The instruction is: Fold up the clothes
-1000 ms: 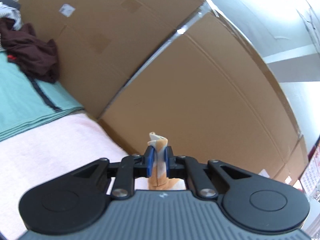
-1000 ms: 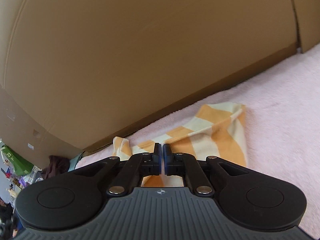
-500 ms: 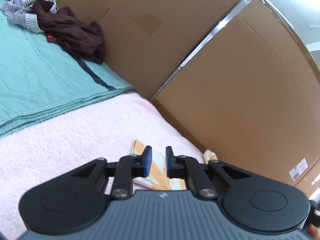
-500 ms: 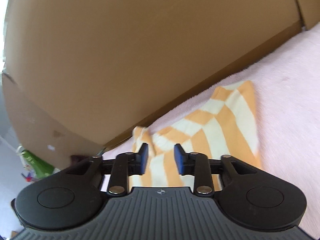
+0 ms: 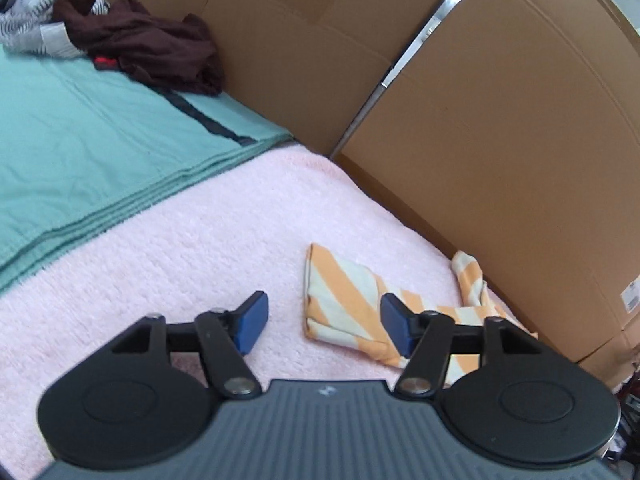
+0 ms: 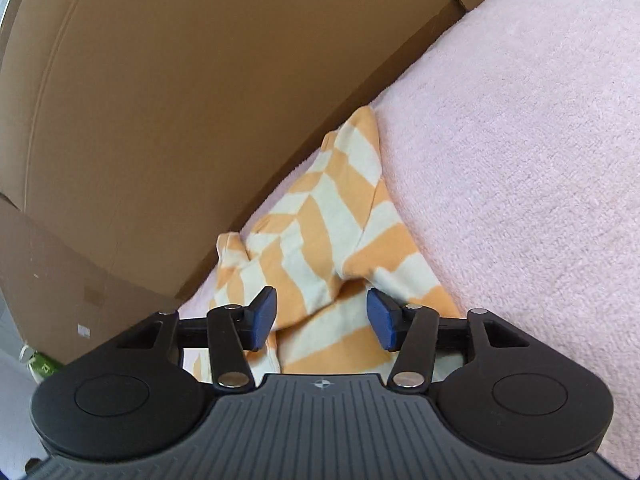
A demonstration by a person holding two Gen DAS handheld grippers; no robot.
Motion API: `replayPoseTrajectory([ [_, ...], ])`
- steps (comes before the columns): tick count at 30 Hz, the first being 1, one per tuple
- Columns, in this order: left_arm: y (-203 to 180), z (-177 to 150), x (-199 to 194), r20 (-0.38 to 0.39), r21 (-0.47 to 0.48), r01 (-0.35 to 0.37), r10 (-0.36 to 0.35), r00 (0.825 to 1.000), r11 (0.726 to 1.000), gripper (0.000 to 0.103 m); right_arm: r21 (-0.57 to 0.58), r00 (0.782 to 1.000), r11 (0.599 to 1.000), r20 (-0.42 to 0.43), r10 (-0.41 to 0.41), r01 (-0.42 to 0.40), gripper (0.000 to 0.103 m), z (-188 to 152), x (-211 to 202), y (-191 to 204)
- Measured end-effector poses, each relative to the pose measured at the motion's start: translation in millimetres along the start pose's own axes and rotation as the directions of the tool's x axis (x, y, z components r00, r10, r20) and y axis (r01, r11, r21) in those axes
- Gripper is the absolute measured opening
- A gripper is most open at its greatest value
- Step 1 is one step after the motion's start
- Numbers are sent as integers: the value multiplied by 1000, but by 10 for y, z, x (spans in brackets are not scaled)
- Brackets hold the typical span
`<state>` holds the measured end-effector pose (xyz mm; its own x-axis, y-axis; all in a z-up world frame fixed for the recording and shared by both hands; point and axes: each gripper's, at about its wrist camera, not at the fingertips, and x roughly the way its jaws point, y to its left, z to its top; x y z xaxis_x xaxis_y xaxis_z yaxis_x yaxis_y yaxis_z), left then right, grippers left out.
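With both grips let go within the last second, the striped garment [image 5: 344, 300] lies loose on the pink blanket [image 5: 200, 240], close against the cardboard boxes [image 5: 500, 140]. A second ago the left gripper [image 5: 324, 322] was pinched on a bunched orange-and-cream corner held up in the air; its jaws have just been opening and its blue pads [image 5: 252, 320] now stand well apart, low over the blanket, with the folded edge of the cloth lying beyond and between them but pressed by neither. The right gripper [image 6: 322, 316], closed at the cloth's near edge a second ago, has likewise just been opening; its pads [image 6: 266, 314] are apart with the garment [image 6: 316, 220] spread under them, none of it clamped. Seen from the right wrist, the cloth has been laid over on itself, a diagonal crease crossing the stripes and a small sleeve or corner sticking out on the side nearest the boxes. Judging by this, one fold has been set down and released, though the lumpy middle and the stray end suggest the piece is not yet neat and may need another fold or a smoothing pass. Farther off in the left view, a dark maroon garment [image 5: 152, 44] and a striped grey one [image 5: 36, 20] sit heaped on a teal blanket [image 5: 100, 140], apparently unfolded work still waiting.
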<state>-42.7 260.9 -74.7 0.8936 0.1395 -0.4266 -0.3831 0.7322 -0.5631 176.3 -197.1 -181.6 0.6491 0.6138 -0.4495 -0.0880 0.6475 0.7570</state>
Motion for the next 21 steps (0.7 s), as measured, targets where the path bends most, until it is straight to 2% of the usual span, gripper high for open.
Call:
replayPoseTrajectory([
  [3,-18,22,52,-21,4,25,-25,999,1000,75,-57,999,998,35,-26,28,50,-21,81,77],
  [5,-55,37,128,-41,26,38,-37,998,999,75,-100,997,994,60,-43,49,31,-84,127,72],
  [6,-77,42,175,-50,45,46,-44,998,998,75,-121,996,991,73,-51,60,27,-118,150,67],
  [9,-160,53,327,-72,113,57,-49,996,992,75,-181,993,982,110,-35,55,25,-227,106,42],
  [15,-353,83,547,-108,226,53,-29,994,973,80,-179,993,983,118,-10,31,29,-291,53,20],
  [16,-377,84,569,-112,243,50,-24,993,969,77,-176,993,984,120,-3,24,30,-303,74,16],
  [18,-395,96,603,-121,258,52,-21,992,965,57,-160,992,987,124,16,4,30,-293,111,-9],
  [19,-390,110,617,-125,258,54,-23,992,965,53,-151,992,988,126,26,-7,30,-286,128,-22],
  [21,-376,143,648,-133,252,63,-30,991,966,29,-134,990,991,131,43,-26,30,-274,158,-46],
])
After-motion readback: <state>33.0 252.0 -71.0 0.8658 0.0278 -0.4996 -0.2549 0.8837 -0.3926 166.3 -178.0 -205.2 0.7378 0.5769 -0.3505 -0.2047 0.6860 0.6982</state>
